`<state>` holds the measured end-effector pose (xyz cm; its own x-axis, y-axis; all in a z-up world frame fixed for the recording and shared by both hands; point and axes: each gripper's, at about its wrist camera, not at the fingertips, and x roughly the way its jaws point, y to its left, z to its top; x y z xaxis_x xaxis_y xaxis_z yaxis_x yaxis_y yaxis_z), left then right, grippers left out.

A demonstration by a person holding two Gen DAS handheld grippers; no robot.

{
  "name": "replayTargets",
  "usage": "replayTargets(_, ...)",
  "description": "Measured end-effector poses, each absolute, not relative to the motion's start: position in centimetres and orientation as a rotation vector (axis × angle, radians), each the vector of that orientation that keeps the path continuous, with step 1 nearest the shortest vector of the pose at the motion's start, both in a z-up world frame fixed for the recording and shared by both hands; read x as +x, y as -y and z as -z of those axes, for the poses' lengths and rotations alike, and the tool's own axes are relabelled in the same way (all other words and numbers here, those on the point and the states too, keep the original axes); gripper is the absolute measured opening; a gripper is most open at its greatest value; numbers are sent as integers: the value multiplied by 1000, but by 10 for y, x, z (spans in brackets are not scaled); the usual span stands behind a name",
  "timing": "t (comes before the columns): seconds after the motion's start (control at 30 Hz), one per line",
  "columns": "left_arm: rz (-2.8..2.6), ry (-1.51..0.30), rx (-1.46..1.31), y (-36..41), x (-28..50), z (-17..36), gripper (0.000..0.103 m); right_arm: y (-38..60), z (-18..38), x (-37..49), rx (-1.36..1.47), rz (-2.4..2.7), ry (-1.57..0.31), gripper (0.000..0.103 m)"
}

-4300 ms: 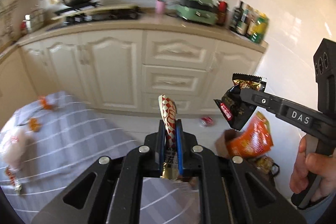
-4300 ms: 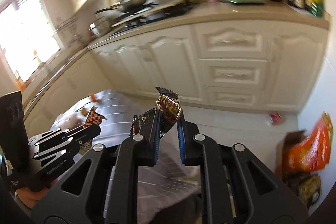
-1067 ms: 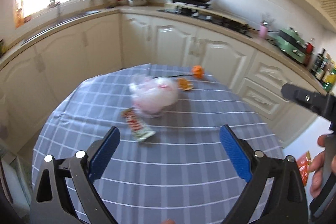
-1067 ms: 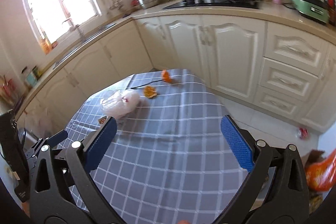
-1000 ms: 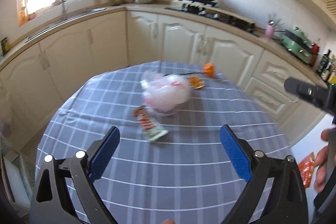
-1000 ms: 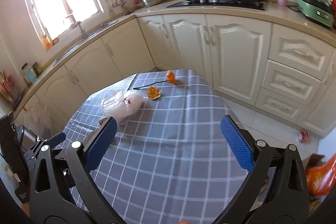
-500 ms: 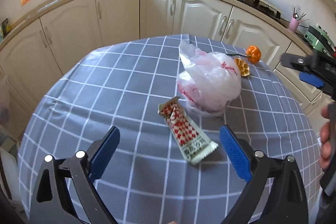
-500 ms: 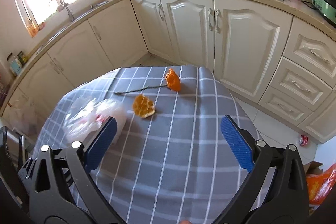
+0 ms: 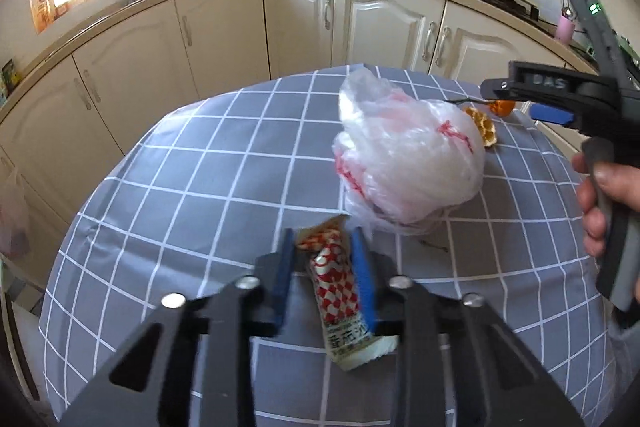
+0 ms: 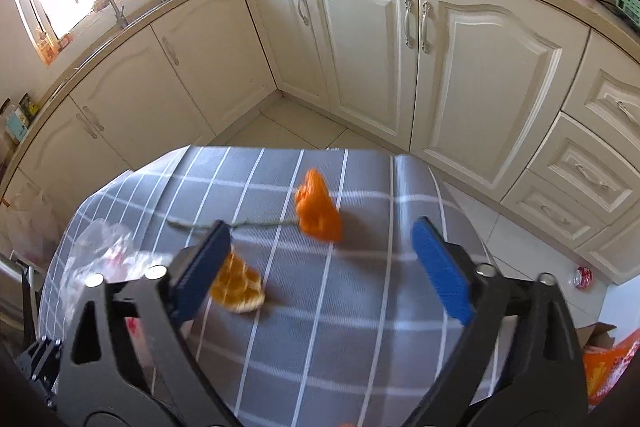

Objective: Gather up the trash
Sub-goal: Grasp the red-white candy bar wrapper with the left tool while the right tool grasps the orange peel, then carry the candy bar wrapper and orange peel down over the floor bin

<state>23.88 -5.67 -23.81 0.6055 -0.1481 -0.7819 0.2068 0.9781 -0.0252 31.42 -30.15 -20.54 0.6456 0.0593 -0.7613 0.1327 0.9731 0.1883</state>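
Observation:
My left gripper has its blue pads nearly closed around a red-and-white checked snack wrapper lying on the grey checked tablecloth; a small gap shows on the left side. A crumpled clear plastic bag lies just beyond it. My right gripper is open and empty above the table's far end. An orange flower on a thin stem lies ahead between its fingers. An orange peel piece lies by its left finger. The right gripper also shows in the left wrist view.
Cream kitchen cabinets curve around the table, with a floor gap between. The table edge drops off just past the flower. An orange bag in a cardboard box and a small can sit on the floor at right.
My left gripper dropped to the table and closed in around the checked wrapper. My right gripper moved forward and lower toward the orange flower and peel, staying open.

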Motion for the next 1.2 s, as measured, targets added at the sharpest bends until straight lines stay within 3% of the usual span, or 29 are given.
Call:
replayTargets(0.03, 209, -898, 60, 55, 239, 238, 22, 301, 209, 320, 235, 33, -883, 65)
replayTargets(0.07, 210, -898, 59, 54, 239, 238, 21, 301, 212, 323, 240, 20, -891, 58)
replayTargets(0.13, 209, -897, 63, 53, 237, 237, 20, 300, 212, 325, 214, 32, -887, 22)
replayTargets(0.17, 211, -898, 62, 53, 235, 237, 19, 301, 212, 323, 228, 20, -887, 20)
replayTargets(0.8, 260, -835, 54, 71, 155, 197, 16, 351, 149, 174, 355, 42, -735, 18)
replayTargets(1.2, 450, -732, 63, 140, 100, 144, 16, 444, 117, 47, 488, 156, -587, 18)
